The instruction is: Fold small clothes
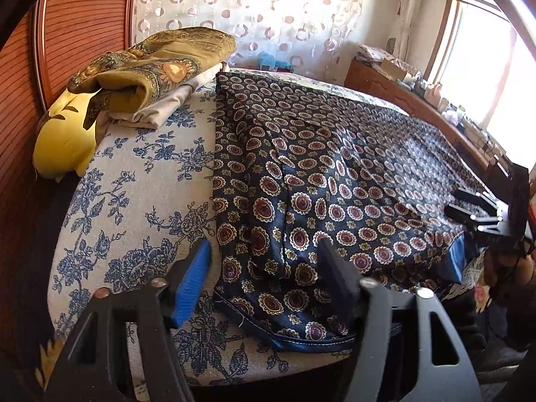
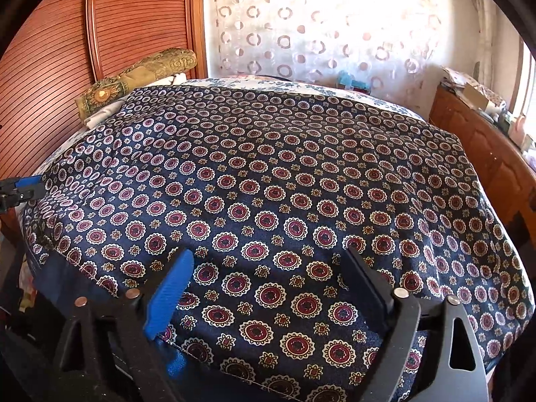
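A dark navy garment (image 1: 335, 181) printed with red and cream medallions lies spread flat on a bed (image 1: 140, 181) with a blue floral cover. It fills the right wrist view (image 2: 268, 181). My left gripper (image 1: 264, 251) is open over the garment's near left corner, its blue finger over the bedcover and its black finger over the cloth. My right gripper (image 2: 268, 261) is open over the garment's near hem and holds nothing. The right gripper also shows at the far right of the left wrist view (image 1: 482, 211). The left gripper's blue finger shows at the left edge of the right wrist view (image 2: 23, 184).
A pile of folded olive-gold and beige clothes (image 1: 157, 67) and a yellow cushion (image 1: 63, 140) sit at the bed's far left by a wooden slatted headboard (image 1: 77, 26). A cluttered wooden cabinet (image 1: 402, 90) stands along the right under a window. A patterned curtain (image 2: 335, 26) hangs behind.
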### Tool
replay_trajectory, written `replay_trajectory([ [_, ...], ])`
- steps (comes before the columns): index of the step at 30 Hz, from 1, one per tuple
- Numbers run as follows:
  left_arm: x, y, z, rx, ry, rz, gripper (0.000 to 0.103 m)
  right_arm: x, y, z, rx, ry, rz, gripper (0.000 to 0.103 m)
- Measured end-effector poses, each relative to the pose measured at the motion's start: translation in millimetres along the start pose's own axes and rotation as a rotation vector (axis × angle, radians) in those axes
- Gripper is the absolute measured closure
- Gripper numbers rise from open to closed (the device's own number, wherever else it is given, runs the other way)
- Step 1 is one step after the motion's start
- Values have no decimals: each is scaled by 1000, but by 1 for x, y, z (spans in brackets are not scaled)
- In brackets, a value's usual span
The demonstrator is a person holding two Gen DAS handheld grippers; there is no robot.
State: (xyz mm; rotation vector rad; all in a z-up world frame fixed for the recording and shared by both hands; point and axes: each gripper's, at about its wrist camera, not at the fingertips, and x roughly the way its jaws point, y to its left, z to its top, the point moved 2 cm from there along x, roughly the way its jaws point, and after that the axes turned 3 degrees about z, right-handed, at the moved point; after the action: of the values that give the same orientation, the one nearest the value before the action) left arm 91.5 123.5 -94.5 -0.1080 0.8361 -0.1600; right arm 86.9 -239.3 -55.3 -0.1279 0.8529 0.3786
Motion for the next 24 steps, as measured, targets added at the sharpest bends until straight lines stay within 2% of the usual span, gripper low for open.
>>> replay_trajectory([
  [4,0,0,0,-17,-2,-7,53,-1,1,-3,-4,-14,5,7],
  [9,1,-5,-1,-9,2,-3,54,-2,2,-7,-3,-26,4,6],
  [11,2,-6,0,-6,5,-8,68,-3,3,-7,-5,-25,4,6],
  [12,3,-7,0,-8,11,-13,85,-3,3,-7,-7,-21,5,6],
  [13,4,-9,1,-6,16,-26,93,-3,3,-6,-7,-16,7,6],
  [14,3,-10,1,-3,11,-26,94,-3,1,-5,-9,-8,10,6],
  [16,-10,-19,6,14,-54,-18,95,-4,0,-3,-14,3,19,6],
  [19,-28,-41,21,58,-103,-55,96,-8,-4,-3,-3,1,41,6],
  [24,-41,-80,55,136,-133,-136,96,-23,-21,-4,49,-24,69,6],
])
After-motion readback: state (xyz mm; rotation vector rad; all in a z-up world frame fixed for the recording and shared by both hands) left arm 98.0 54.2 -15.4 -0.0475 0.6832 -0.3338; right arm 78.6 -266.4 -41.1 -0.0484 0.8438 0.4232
